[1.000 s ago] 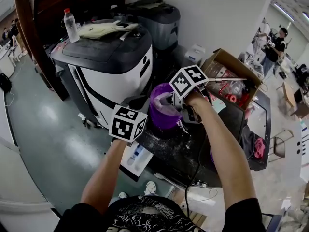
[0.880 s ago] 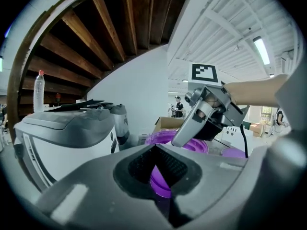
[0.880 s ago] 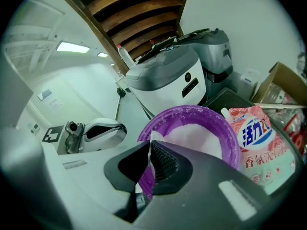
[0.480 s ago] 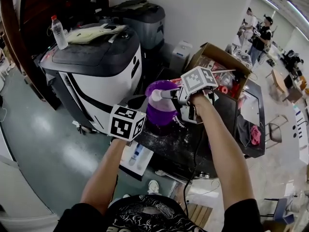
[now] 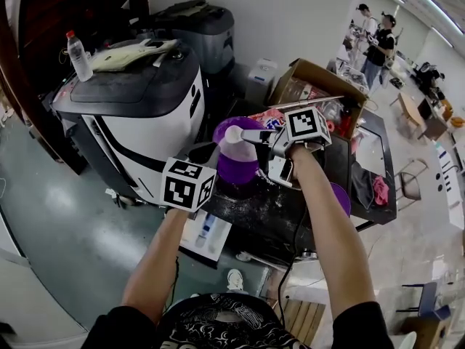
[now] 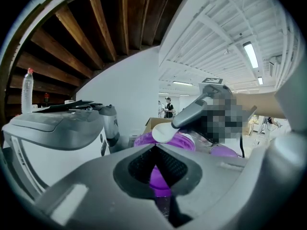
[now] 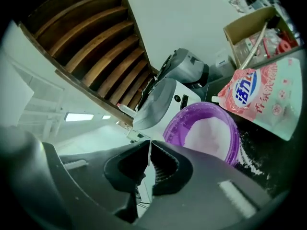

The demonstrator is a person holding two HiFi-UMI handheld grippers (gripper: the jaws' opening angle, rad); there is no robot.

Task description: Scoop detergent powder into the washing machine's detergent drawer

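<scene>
A purple tub (image 5: 236, 167) of white powder (image 7: 208, 131) stands on a black top (image 5: 287, 227) dusted with spilled powder. My right gripper (image 5: 275, 142) is shut on the handle of a scoop (image 5: 234, 134), whose round white head hangs over the tub's left rim; the left gripper view shows that scoop (image 6: 164, 132) above the tub (image 6: 184, 140). My left gripper (image 5: 202, 160) is shut and empty, a short way in front of the tub. A pink and white detergent bag (image 7: 261, 97) lies behind the tub. Low down, a white tray-like drawer (image 5: 205, 235) with a blue part sticks out.
A grey and white washing machine (image 5: 138, 97) stands to the left with a water bottle (image 5: 78, 55) on its lid. An open cardboard box (image 5: 320, 86) sits at the back right. A purple lid (image 5: 340, 198) lies right of my arm. People (image 5: 378, 38) stand far back.
My right gripper has lifted the scoop out of the tub; its white head now hangs above the left rim. The left gripper has kept its place.
</scene>
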